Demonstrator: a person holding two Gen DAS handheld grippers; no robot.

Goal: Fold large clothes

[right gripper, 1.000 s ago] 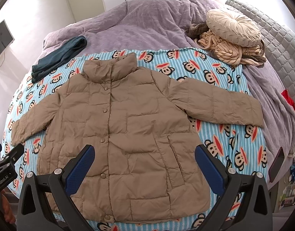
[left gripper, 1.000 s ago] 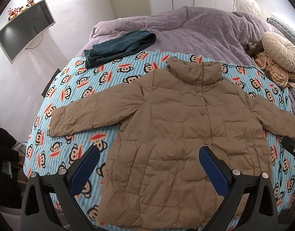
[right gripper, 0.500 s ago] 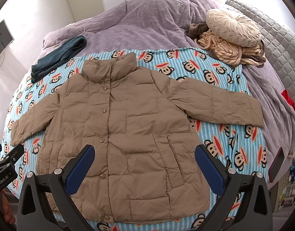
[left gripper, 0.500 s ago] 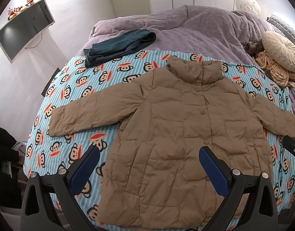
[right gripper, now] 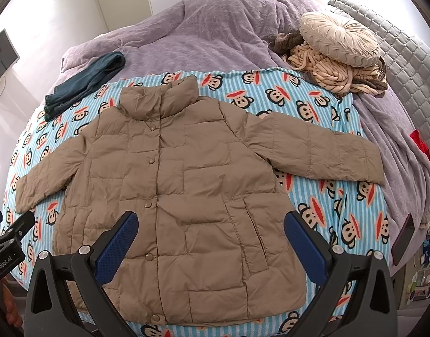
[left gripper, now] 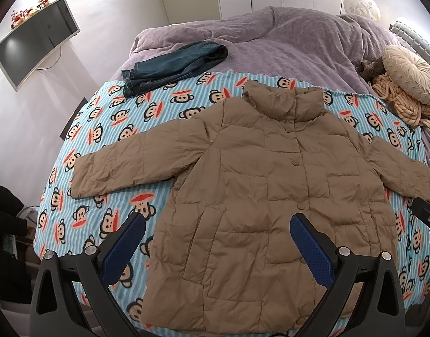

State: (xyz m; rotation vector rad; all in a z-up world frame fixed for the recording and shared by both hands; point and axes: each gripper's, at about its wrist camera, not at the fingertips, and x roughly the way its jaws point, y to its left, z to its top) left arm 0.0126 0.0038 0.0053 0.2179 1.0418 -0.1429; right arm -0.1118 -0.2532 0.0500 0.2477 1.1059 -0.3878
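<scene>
A tan quilted puffer jacket (left gripper: pixel 260 185) lies flat and face up on a blue monkey-print blanket (left gripper: pixel 108 129), buttoned, collar away from me, both sleeves spread out. It also shows in the right wrist view (right gripper: pixel 187 185). My left gripper (left gripper: pixel 217 227) is open and empty, held above the jacket's lower left part. My right gripper (right gripper: pixel 210 224) is open and empty, held above the jacket's lower right part. Neither touches the jacket.
Folded dark jeans (left gripper: pixel 170 67) lie at the blanket's far left edge on a purple bedspread (left gripper: pixel 285 36). A round cream cushion (right gripper: pixel 341 42) and a beige knitted throw (right gripper: pixel 335 75) sit far right. A wall monitor (left gripper: pixel 35 42) hangs at left. A phone (right gripper: pixel 401 238) lies at the bed's right edge.
Both grippers drifted very slightly; the jacket lies as before and both grippers stay open.
</scene>
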